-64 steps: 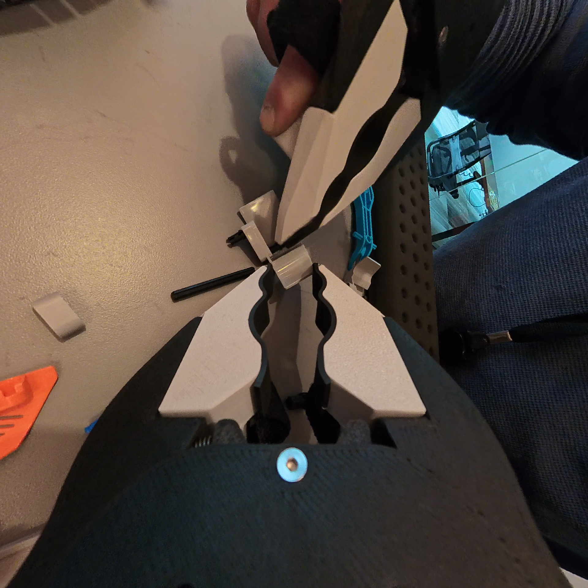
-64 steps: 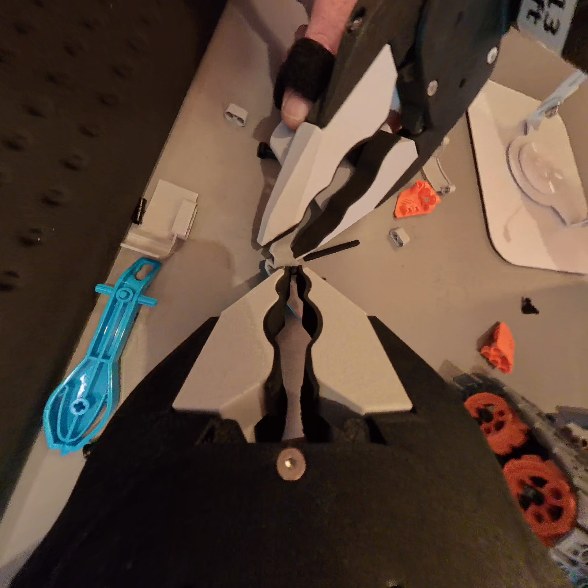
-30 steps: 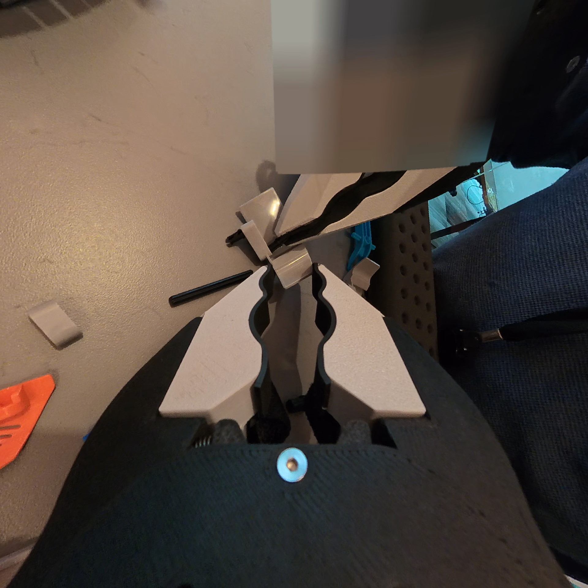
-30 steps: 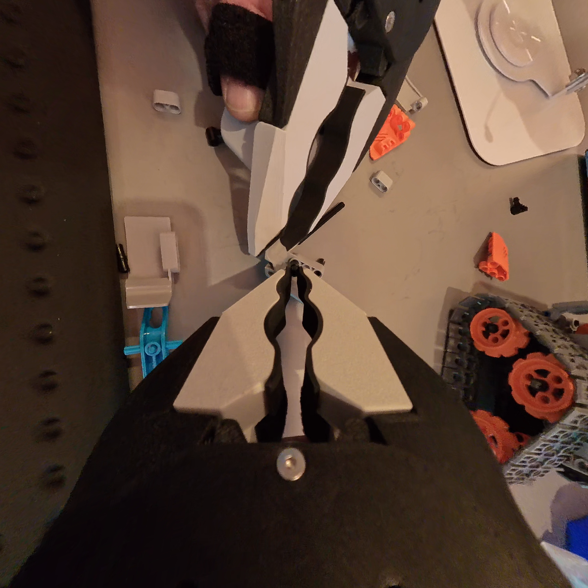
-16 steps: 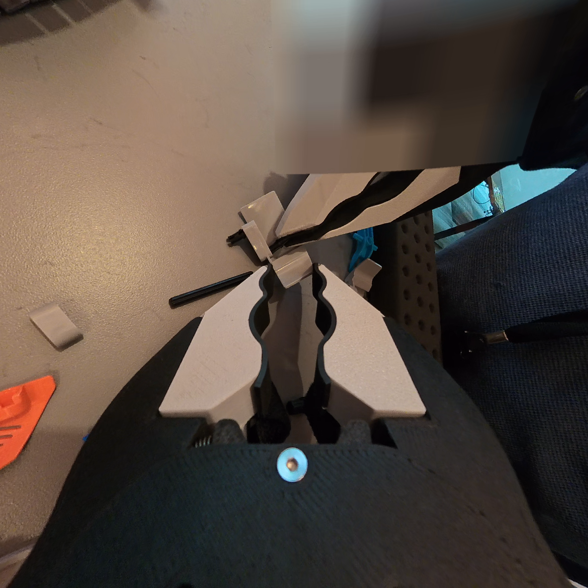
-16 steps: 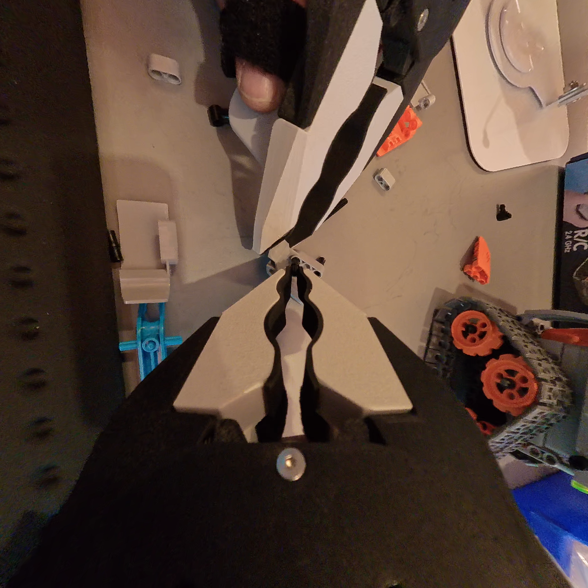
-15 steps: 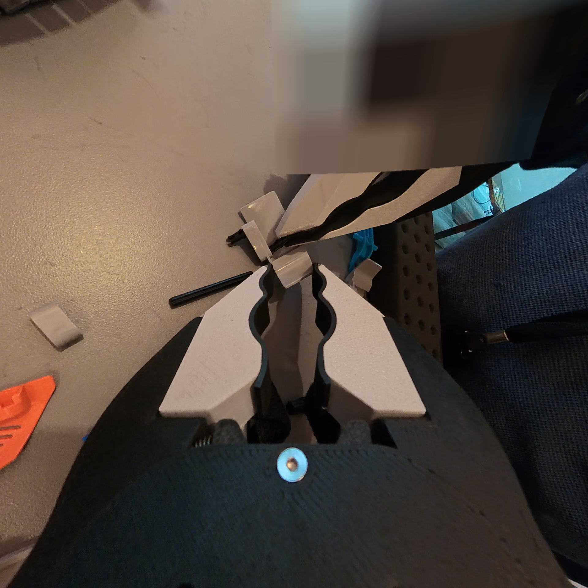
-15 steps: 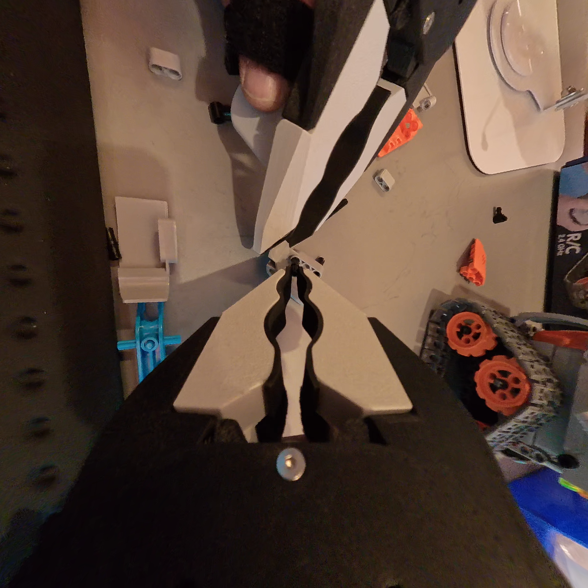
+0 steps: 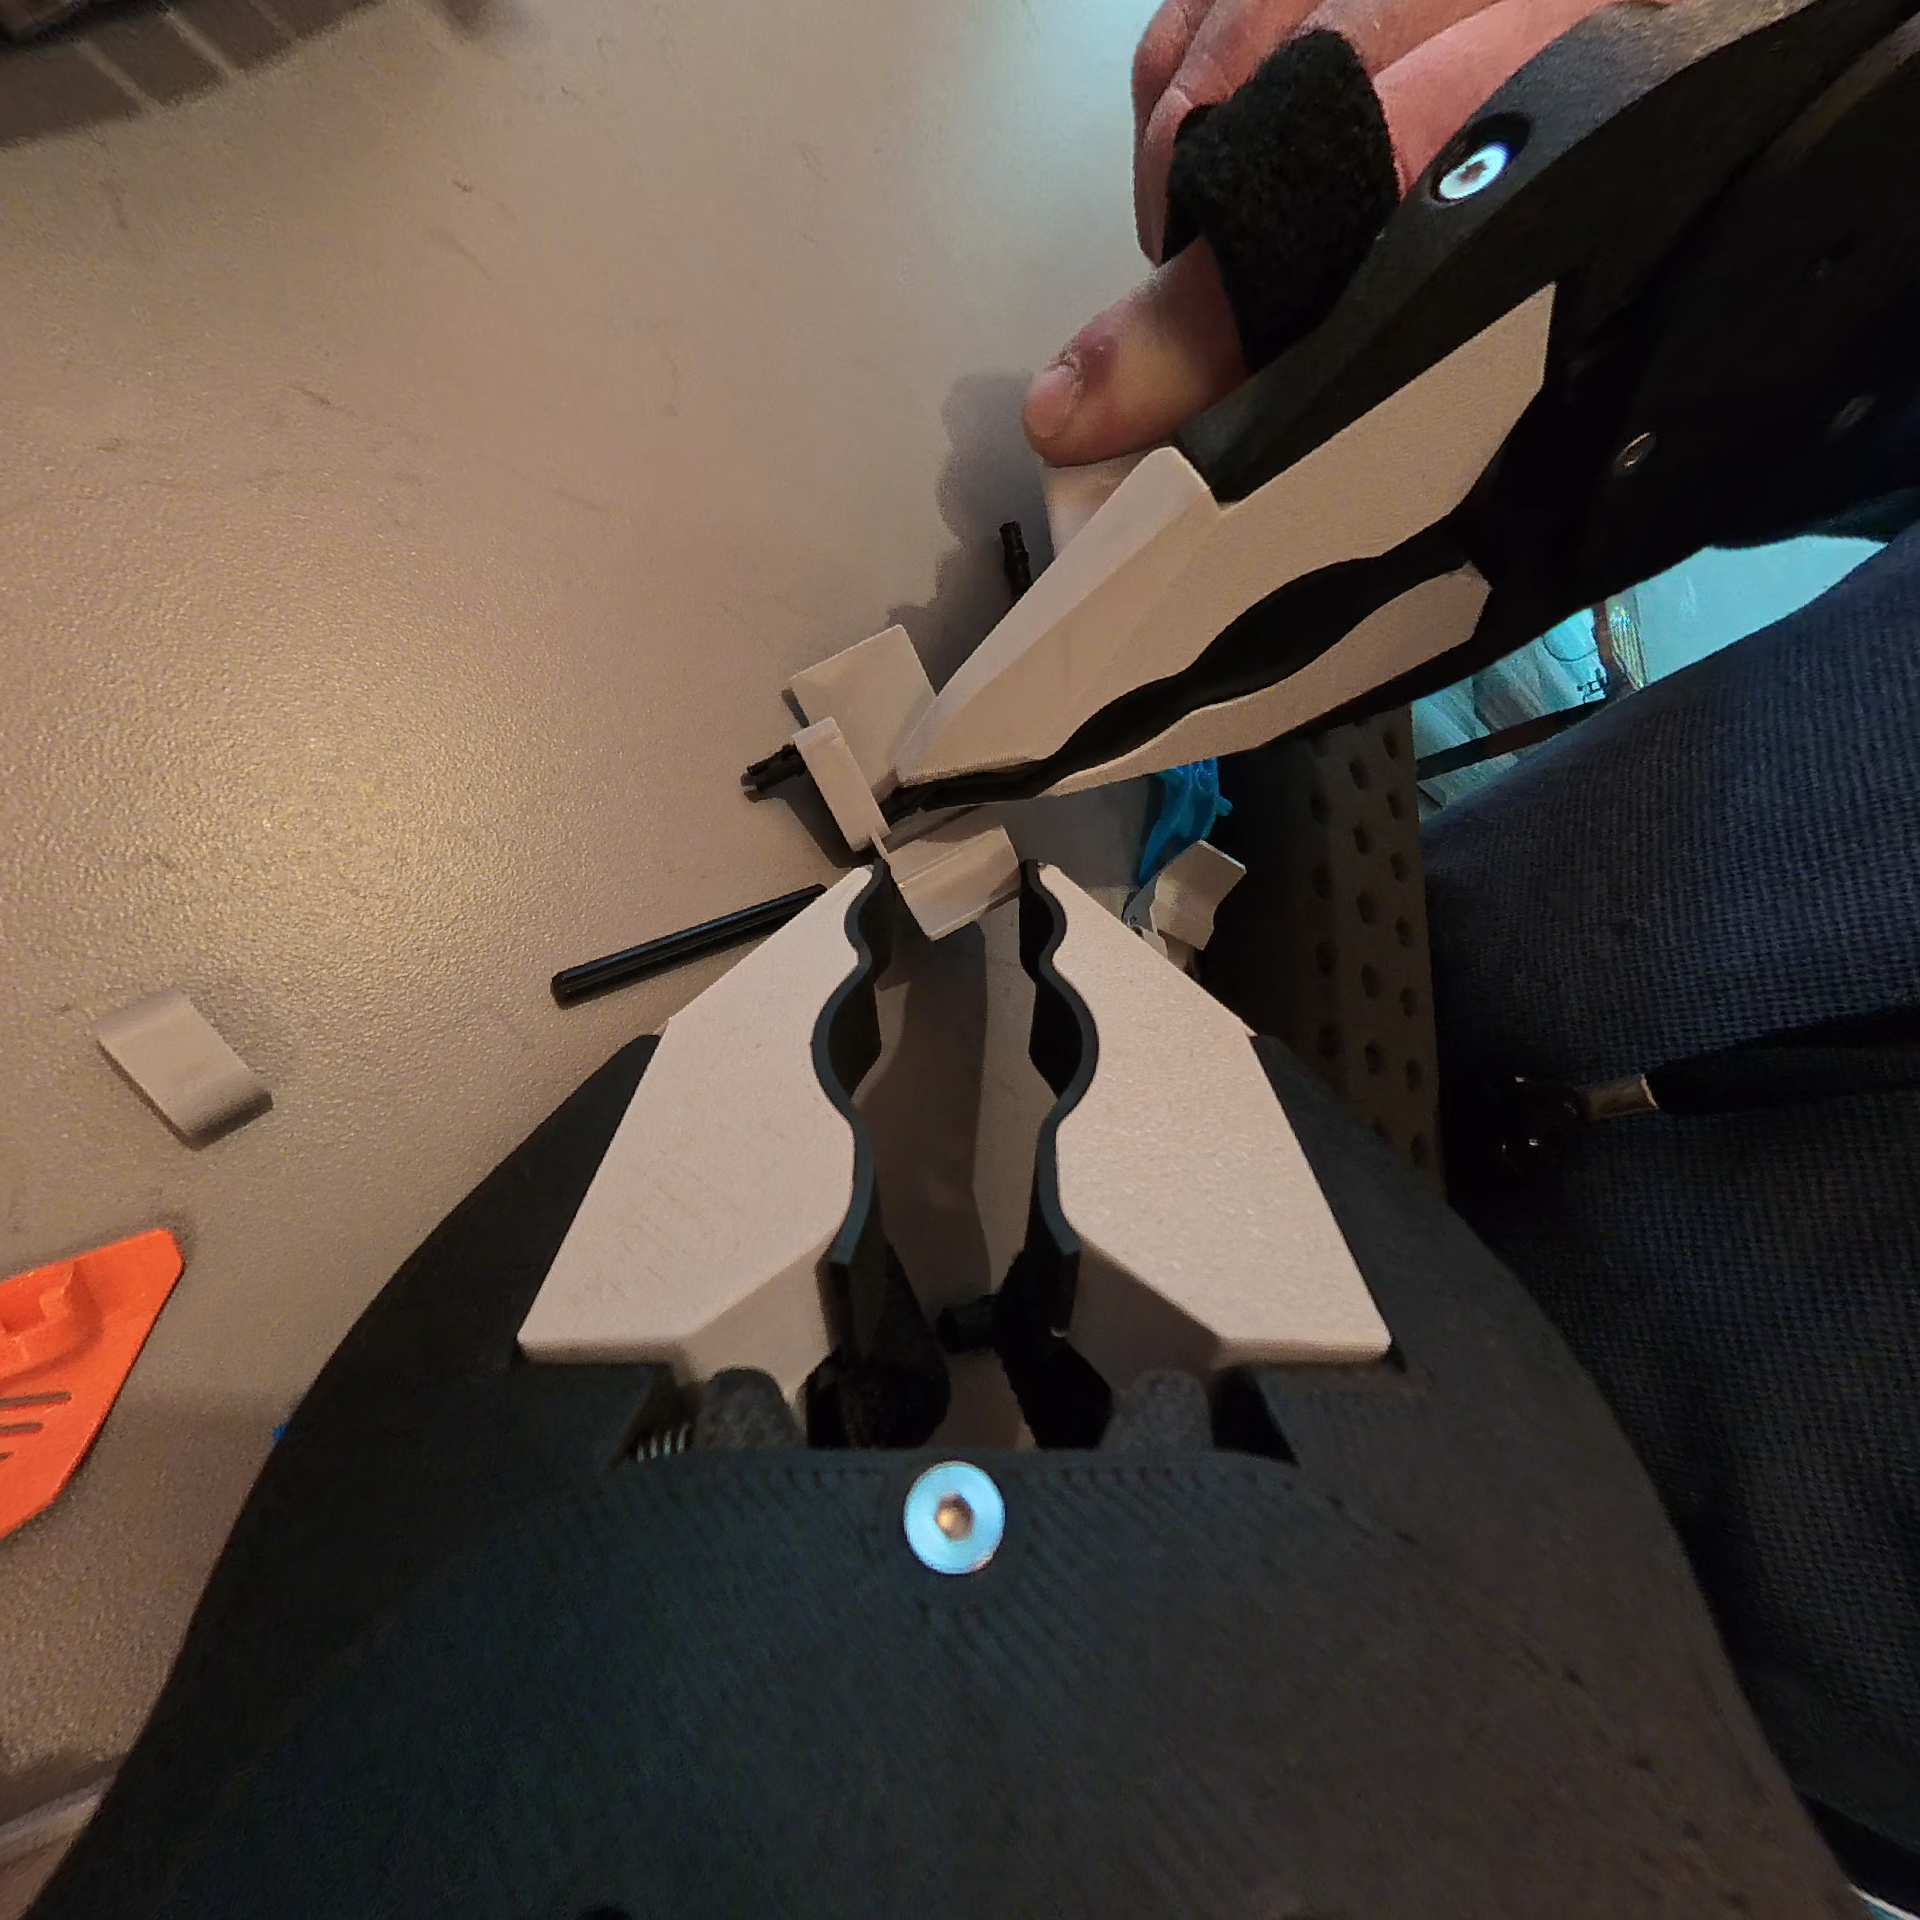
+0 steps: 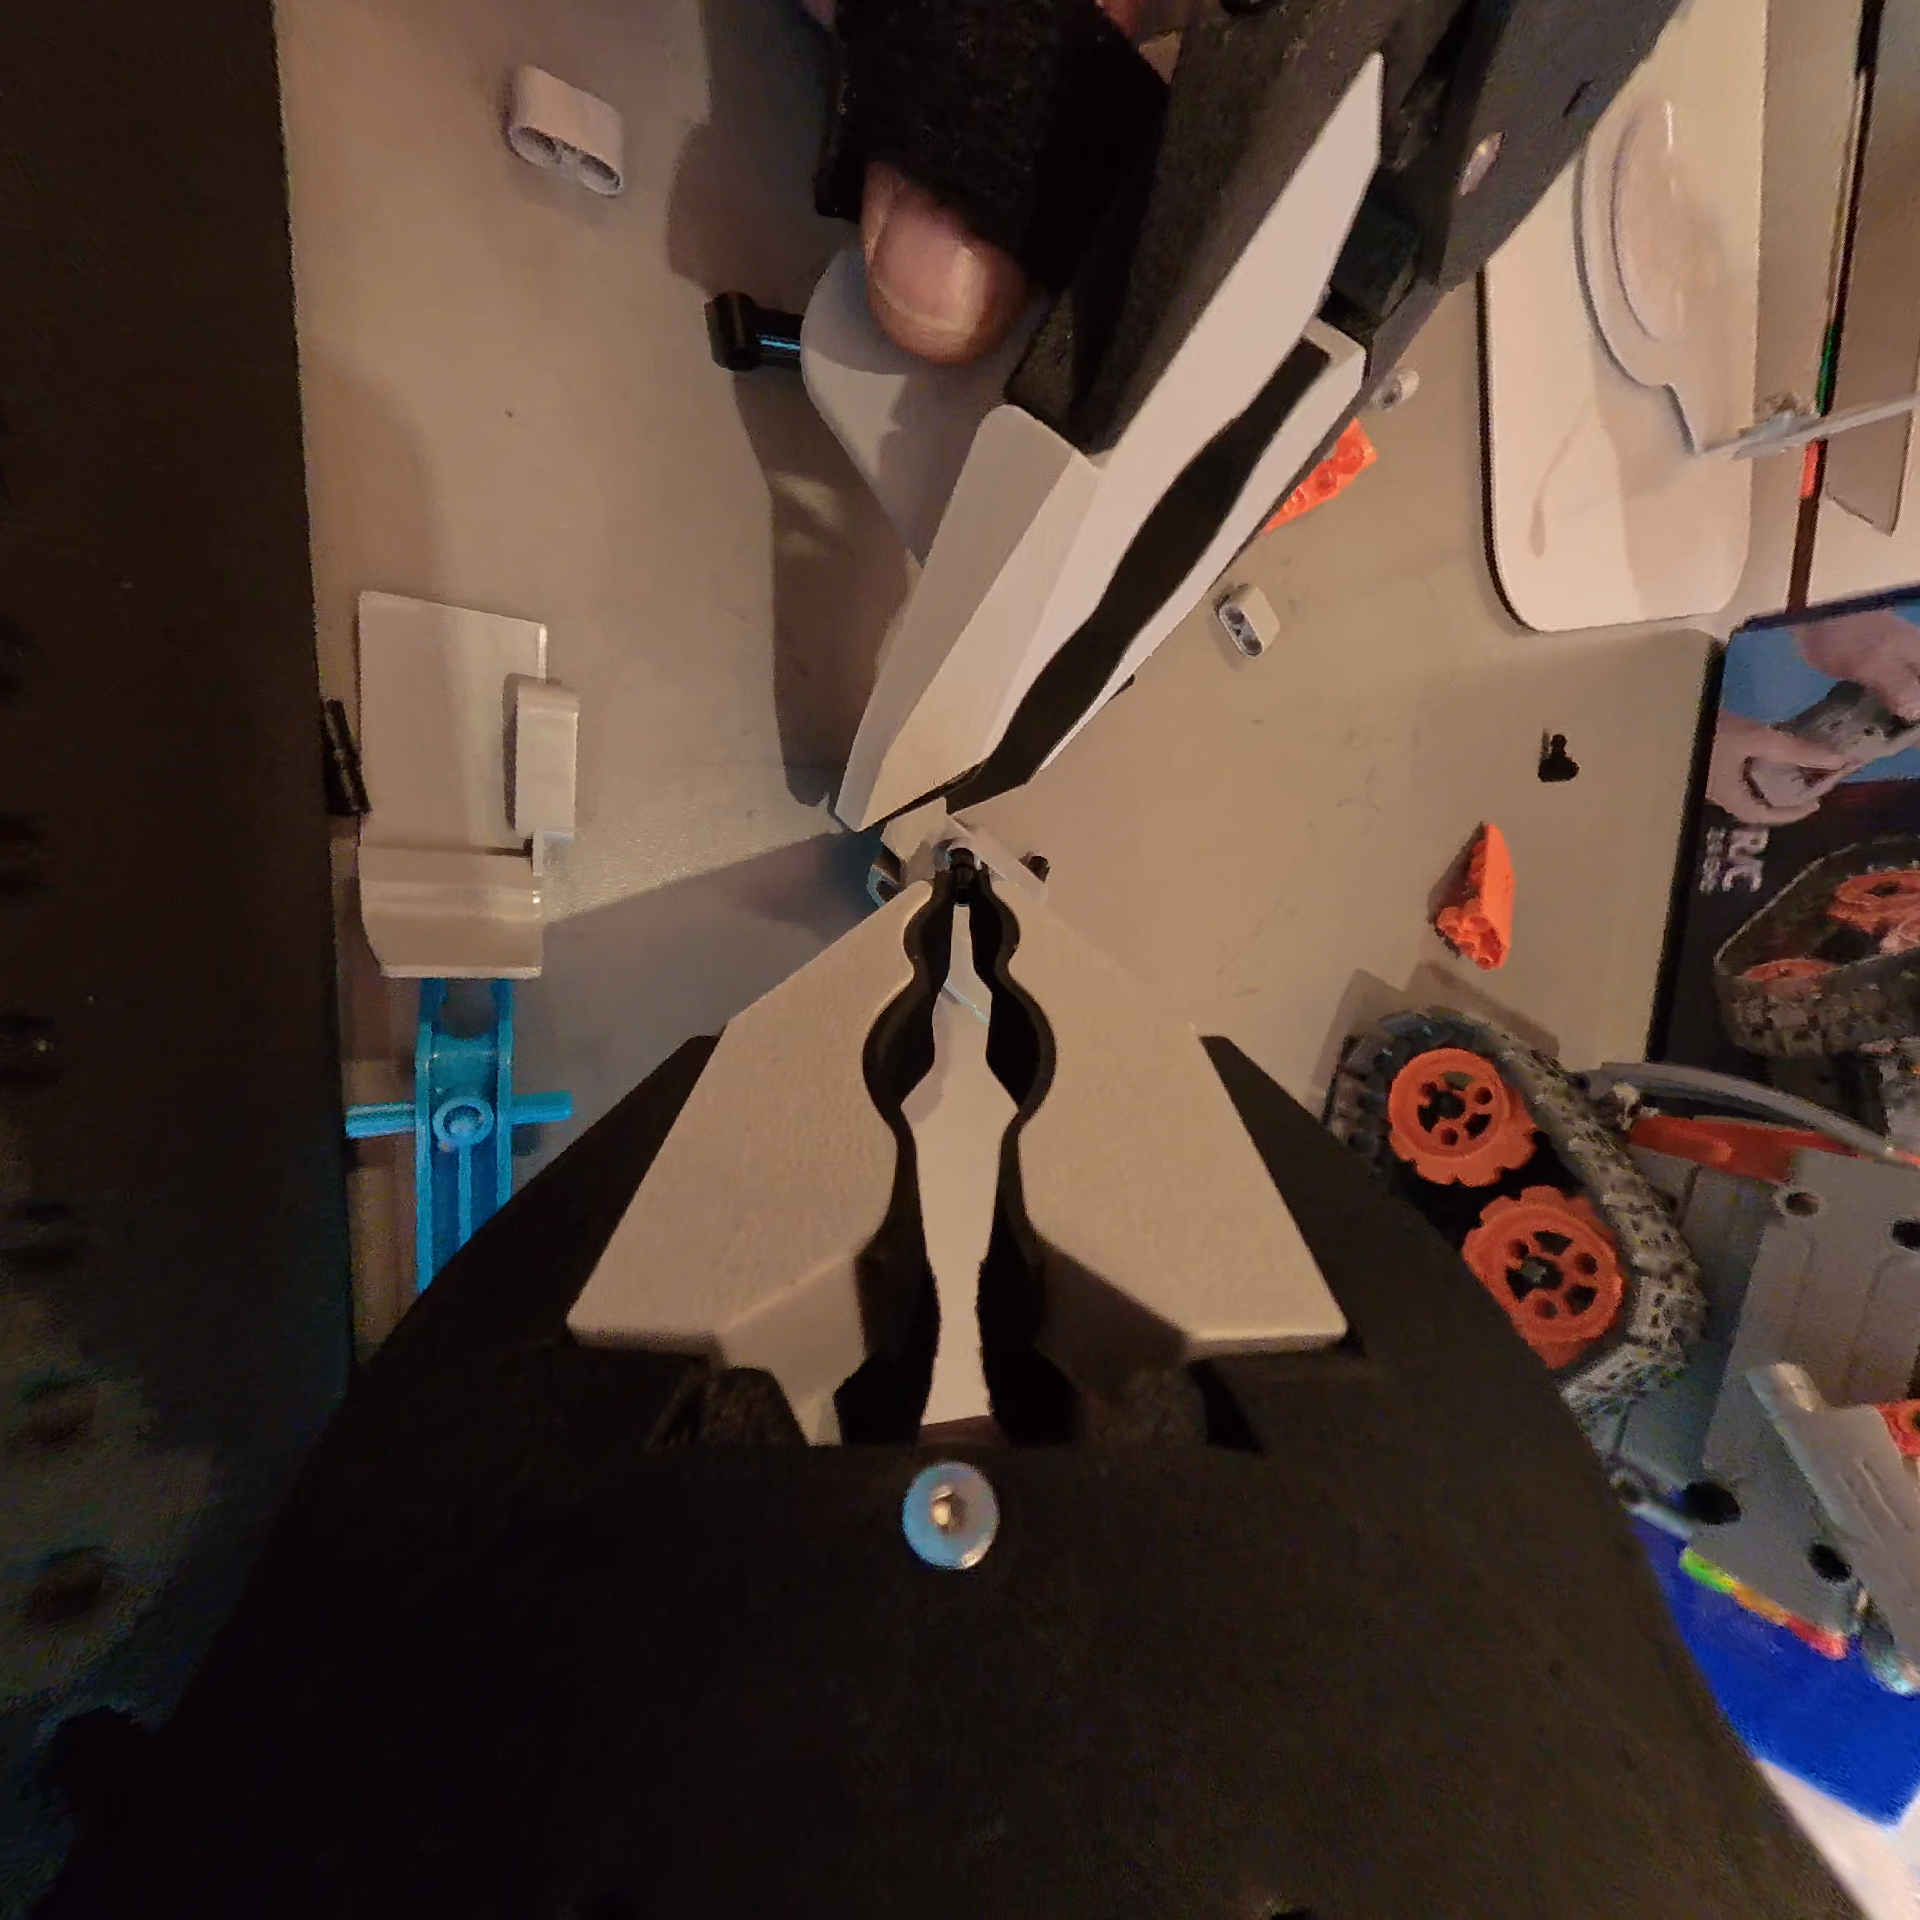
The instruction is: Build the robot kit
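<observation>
We saw the left gripper (image 9: 951, 883) centre-frame in its own view, fingers narrowed onto a small light-grey beam piece (image 9: 956, 878) clamped at the tips. The right gripper (image 9: 914, 784) came in from the upper right of that frame, a person's hand (image 9: 1195, 260) w/ a black finger strap on its body, tips nearly closed & meeting the same grey piece from above.

In the right wrist view the right gripper (image 10: 961, 883) sat mid-frame, tips pinched to a slim gap on a small black pin (image 10: 964, 862) at the end of the grey piece; whether the pin was seated in the piece we couldn't tell. The left gripper (image 10: 914, 810) dropped in from the top of the frame, tips just touching the same spot.

Around them on the grey table (image 10: 1299, 779): a flat grey panel assembly (image 10: 457, 779) at left, a blue tool (image 10: 462, 1122) just below it, a grey two-hole connector (image 10: 566, 130) upper left, another small one (image 10: 1247, 618) right of centre, an orange wedge brick (image 10: 1481, 914) at right, a tracked vehicle w/ orange wheels (image 10: 1507, 1195) lower right, a printed box (image 10: 1818, 810) at far right. In the left wrist view a black axle rod (image 9: 686, 945) lay left of the tips, a grey curved piece (image 9: 182, 1065) farther left, an orange part (image 9: 73, 1361) at the left edge.
</observation>
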Demonstrator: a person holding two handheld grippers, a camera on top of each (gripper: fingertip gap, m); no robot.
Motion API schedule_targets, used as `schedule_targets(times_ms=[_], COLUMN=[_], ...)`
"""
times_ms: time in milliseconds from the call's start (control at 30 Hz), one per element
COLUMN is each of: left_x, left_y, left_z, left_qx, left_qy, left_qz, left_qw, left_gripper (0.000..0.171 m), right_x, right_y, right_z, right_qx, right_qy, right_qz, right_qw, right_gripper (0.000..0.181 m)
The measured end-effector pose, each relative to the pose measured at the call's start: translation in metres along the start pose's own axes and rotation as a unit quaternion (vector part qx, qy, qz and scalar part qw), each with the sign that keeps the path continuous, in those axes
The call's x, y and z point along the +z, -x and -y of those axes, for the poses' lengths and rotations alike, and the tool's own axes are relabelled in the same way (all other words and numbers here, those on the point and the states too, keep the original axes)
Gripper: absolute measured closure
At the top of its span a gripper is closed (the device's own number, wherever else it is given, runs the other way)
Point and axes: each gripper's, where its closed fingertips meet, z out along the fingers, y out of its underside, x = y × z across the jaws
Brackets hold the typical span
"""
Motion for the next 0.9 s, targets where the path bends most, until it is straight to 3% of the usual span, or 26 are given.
schedule_targets(times_ms=[33,767,833,900], left_x=[0.000,0.004,0.005,0.006], left_y=[0.000,-0.005,-0.005,-0.006], left_z=[0.000,-0.001,-0.002,-0.002], left_qx=[0.000,0.022,0.028,0.033], left_qy=[0.000,0.010,0.014,0.017], left_qz=[0.000,-0.004,-0.003,-0.004], left_qw=[1.000,1.000,0.999,0.999], left_gripper=[0.149,0.151,0.151,0.151], right_x=[0.000,-0.004,-0.009,-0.012], right_y=[0.000,0.006,0.004,0.005], right_z=[0.000,-0.001,-0.001,-0.004], right_qx=[-0.017,0.060,0.072,0.062], right_qy=[-0.004,-0.090,-0.101,-0.108], right_qz=[0.002,0.160,0.175,0.185], right_qw=[1.000,0.981,0.977,0.975], right_gripper=[0.181,0.177,0.163,0.163])
